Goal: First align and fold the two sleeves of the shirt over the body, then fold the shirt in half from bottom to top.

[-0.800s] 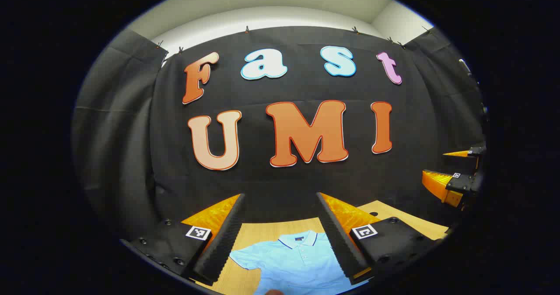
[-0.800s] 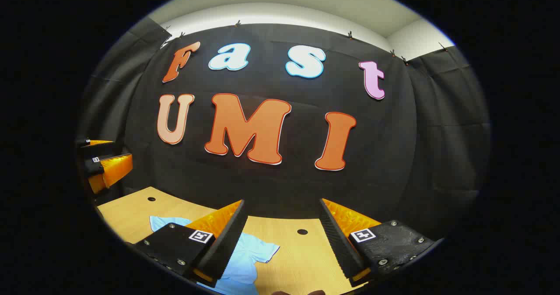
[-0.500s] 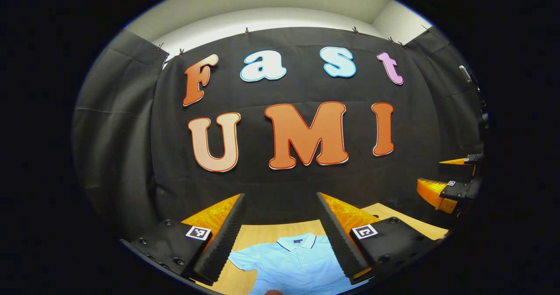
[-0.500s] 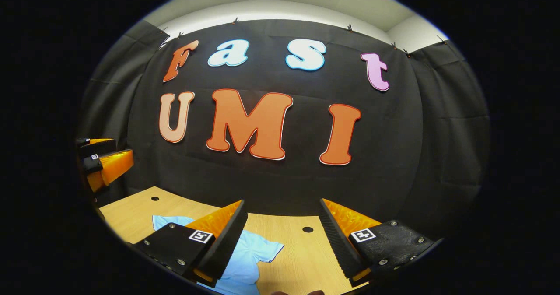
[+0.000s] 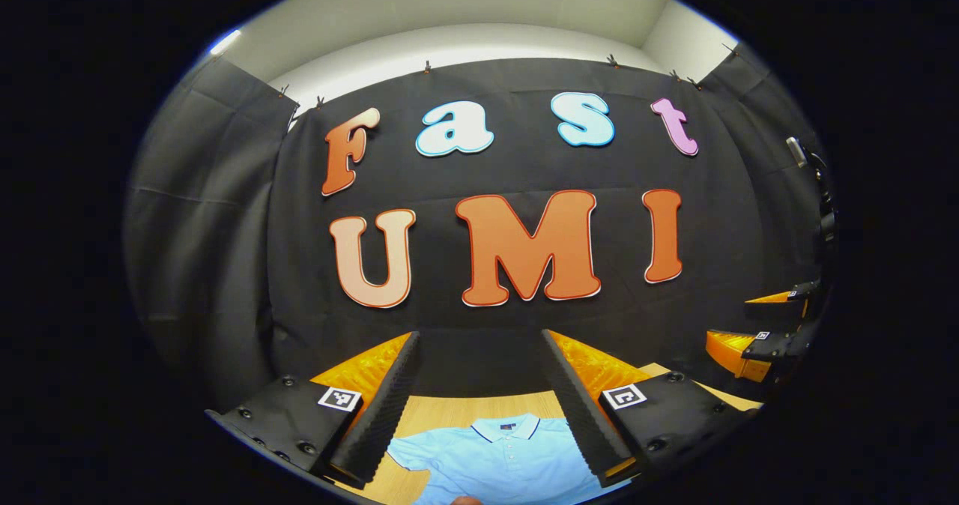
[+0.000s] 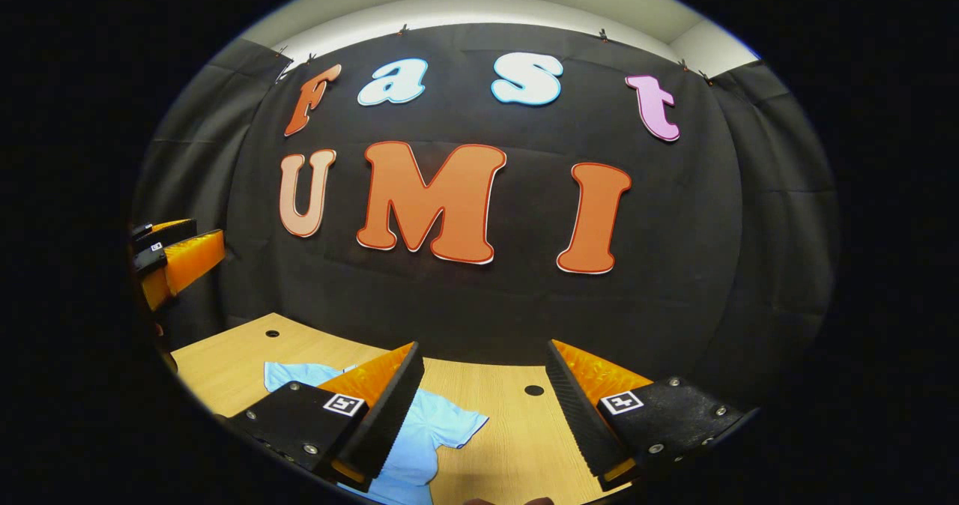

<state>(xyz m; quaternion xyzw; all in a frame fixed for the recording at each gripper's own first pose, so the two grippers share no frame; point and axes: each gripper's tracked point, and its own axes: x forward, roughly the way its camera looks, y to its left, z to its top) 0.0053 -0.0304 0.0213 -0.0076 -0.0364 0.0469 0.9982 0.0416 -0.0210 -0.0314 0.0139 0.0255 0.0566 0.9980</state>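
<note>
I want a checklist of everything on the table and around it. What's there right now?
Surface: wooden table with small round holes.
Job's things: light blue shirt lying flat, collar toward the wall, buttons up; its sleeve is spread out, not yet folded.
Clutter: nothing seen.
Grippers: left gripper is open and above the shirt, touching nothing; right gripper is open above the table beside the sleeve, touching nothing.
Cables: nothing seen.
Surroundings: black cloth wall clipped up behind the table, pale room wall above it.
</note>
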